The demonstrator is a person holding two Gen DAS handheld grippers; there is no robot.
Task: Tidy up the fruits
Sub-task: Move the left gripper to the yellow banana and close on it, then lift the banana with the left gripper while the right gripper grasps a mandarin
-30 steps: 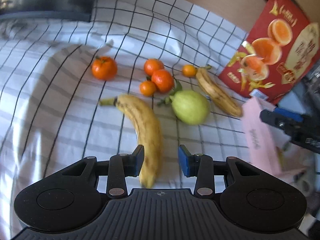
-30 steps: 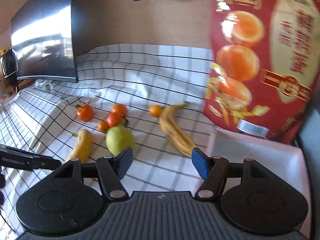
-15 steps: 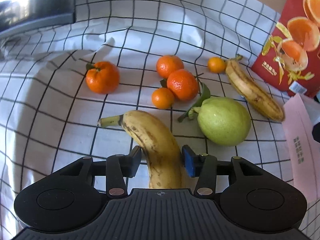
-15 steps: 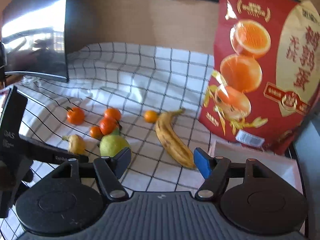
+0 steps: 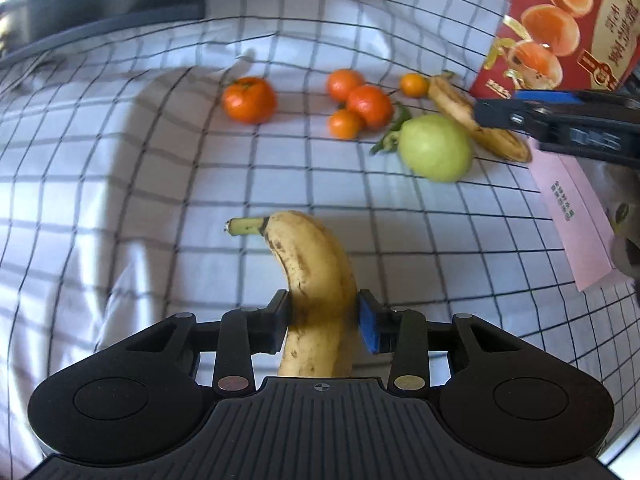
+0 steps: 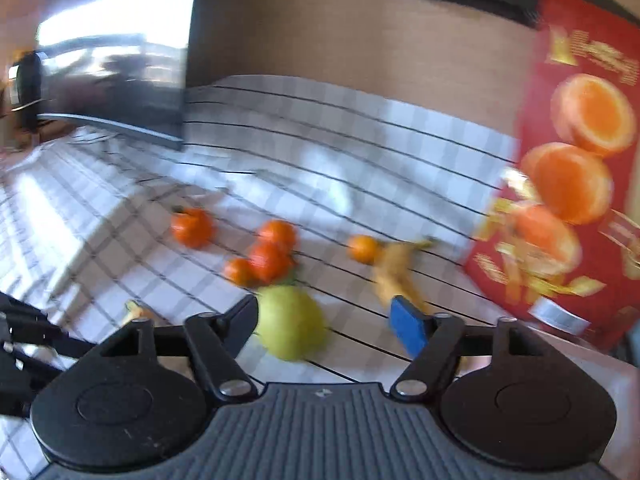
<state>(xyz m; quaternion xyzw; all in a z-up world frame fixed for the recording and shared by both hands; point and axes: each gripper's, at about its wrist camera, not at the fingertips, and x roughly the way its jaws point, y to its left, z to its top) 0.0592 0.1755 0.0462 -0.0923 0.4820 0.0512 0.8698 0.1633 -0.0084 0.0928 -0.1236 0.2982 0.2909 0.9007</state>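
Left wrist view: banana (image 5: 316, 280) lengthwise between pads, stem away, bending left.

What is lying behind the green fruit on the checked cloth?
Behind the green fruit lie a second banana and a small orange. The fruit and the right hand-held gripper cover part of that banana.

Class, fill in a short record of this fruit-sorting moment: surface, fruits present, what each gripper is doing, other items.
surface: checked cloth
fruits: two bananas, green pear, five oranges
left gripper: jaws just closed; fingers clamp near banana
right gripper: jaws just closing; pear between fingers, not gripped
far banana: lies beside pear
other items: red box, pink envelope
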